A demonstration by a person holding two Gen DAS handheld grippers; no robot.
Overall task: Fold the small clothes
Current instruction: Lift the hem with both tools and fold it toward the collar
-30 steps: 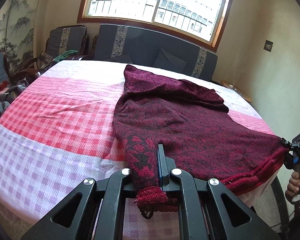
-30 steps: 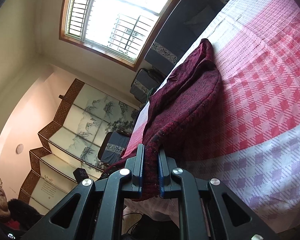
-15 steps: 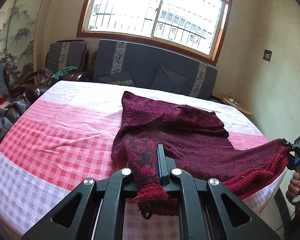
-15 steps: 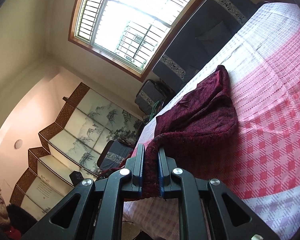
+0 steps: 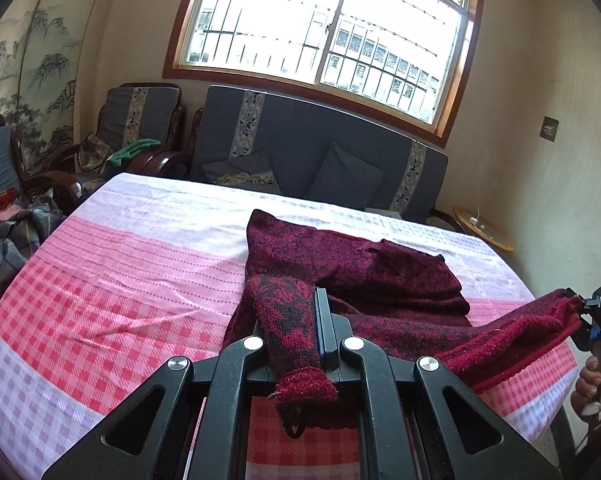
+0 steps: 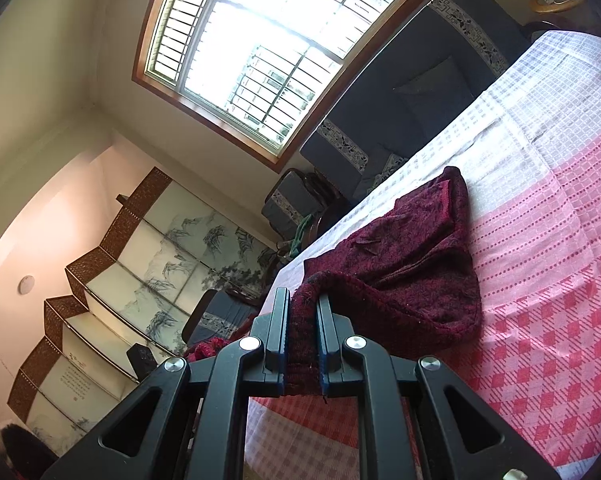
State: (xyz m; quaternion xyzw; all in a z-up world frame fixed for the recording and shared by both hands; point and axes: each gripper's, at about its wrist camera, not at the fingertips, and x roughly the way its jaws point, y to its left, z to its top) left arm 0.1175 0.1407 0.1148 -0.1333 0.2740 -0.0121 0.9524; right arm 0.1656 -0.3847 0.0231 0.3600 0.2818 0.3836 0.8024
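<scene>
A dark red knitted sweater (image 5: pixel 364 276) lies on the pink checked tablecloth (image 5: pixel 120 288). My left gripper (image 5: pixel 300 320) is shut on the sweater's near left corner and holds it above the table. My right gripper (image 6: pixel 303 316) is shut on the sweater's (image 6: pixel 412 268) near right hem corner, also lifted. In the left wrist view the right gripper (image 5: pixel 596 312) shows at the far right, with the hem stretched between the two. The sweater's far part rests on the cloth, bunched toward the far side.
A dark sofa with cushions (image 5: pixel 308 160) and an armchair (image 5: pixel 140 120) stand behind the table under the window. Clothes lie piled at the left (image 5: pixel 8 232). A folding screen (image 6: pixel 100 300) stands at the left wall. A small round side table (image 5: pixel 482 226) is at the right.
Both grippers have lifted the sweater's near hem and carried it toward the far side. The sweater has gone from spread flat to bunched up and shorter on the cloth.
</scene>
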